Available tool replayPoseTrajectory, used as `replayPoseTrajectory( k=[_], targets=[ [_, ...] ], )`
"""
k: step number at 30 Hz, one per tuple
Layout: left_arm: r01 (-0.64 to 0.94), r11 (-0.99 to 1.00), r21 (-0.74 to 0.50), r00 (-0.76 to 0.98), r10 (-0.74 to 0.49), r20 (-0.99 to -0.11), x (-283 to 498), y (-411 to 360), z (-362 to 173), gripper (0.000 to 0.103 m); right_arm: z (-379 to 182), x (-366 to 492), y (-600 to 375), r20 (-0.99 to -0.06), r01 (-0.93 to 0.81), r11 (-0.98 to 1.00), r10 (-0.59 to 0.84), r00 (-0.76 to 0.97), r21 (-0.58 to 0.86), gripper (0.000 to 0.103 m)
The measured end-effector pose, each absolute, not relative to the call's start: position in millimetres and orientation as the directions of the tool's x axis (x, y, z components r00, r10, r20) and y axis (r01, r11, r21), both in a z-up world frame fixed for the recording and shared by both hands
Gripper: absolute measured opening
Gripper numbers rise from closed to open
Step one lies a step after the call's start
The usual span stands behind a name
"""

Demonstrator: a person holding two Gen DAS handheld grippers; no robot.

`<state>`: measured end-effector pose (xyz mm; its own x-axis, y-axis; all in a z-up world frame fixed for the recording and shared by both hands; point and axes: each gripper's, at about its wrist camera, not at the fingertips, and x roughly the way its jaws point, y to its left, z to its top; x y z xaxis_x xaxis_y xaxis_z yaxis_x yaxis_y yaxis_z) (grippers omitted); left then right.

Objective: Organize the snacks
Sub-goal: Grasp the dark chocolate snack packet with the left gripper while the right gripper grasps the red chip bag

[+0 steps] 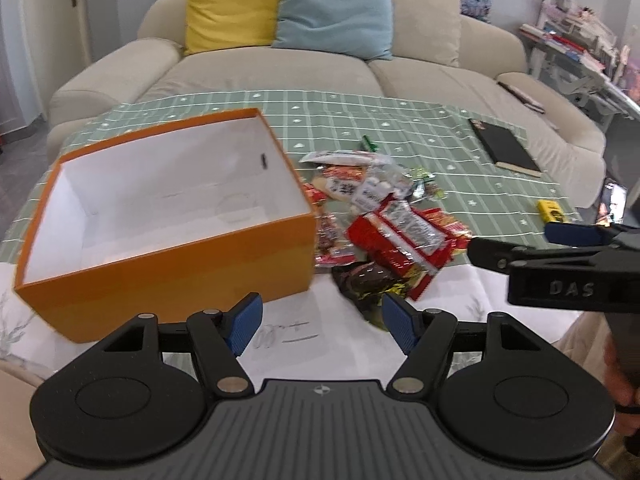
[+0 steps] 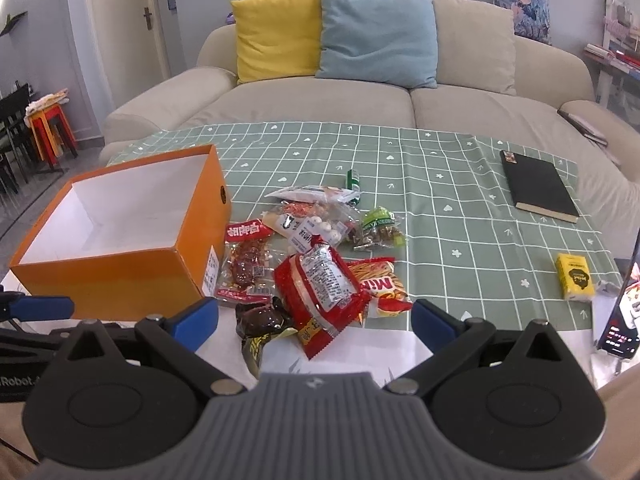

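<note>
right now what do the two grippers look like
Both grippers, left and right, are matte black linkages with silver pivot pins, round discs either side of a ribbed grey body, and blue ribbed pads. The right one's side reads "DAS". No cables or sleeves show.

My left gripper (image 1: 322, 322) hangs with its fingers spread over the table's near edge. An orange box (image 1: 168, 216) sits ahead on the left, just beside a snack pile (image 1: 384, 220). The right gripper (image 1: 520, 248) enters from the right.
</note>
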<state>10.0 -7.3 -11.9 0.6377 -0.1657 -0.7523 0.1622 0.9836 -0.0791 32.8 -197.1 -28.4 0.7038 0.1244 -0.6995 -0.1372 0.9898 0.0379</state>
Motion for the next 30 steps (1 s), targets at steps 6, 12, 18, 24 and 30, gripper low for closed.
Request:
replayPoseTrajectory(
  k=[6, 12, 18, 24, 30],
  targets=[
    [0.195, 0.966, -0.170, 0.585, -0.254, -0.770, 26, -11, -26, 0.062, -40, 42, -200, -0.692, -0.155, 0.987, 0.081, 0.717, -0.045, 0.084],
    [0.179, 0.966, -0.189, 0.557, -0.258, -0.789, 48, -19, -36, 0.060, -57, 59, -204, -0.719, -0.245, 0.966, 0.112, 0.686, -0.084, 0.073],
    [0.169, 0.955, -0.245, 0.503, -0.297, -0.811, 74, -26, -58, 0.053, -70, 74, -197, -0.691, -0.404, 0.888, 0.150, 0.707, -0.221, 0.071],
    [0.100, 0.943, -0.317, 0.472, -0.325, -0.820, 88, -27, -72, 0.062, -88, 106, -194, -0.722, -0.472, 0.854, 0.184, 0.667, -0.218, 0.071],
    [0.038, 0.950, -0.310, 0.434, -0.295, -0.851, 99, -34, -90, 0.066, -110, 123, -194, -0.759, -0.486, 0.860, 0.209, 0.617, -0.159, 0.070]
  ],
)
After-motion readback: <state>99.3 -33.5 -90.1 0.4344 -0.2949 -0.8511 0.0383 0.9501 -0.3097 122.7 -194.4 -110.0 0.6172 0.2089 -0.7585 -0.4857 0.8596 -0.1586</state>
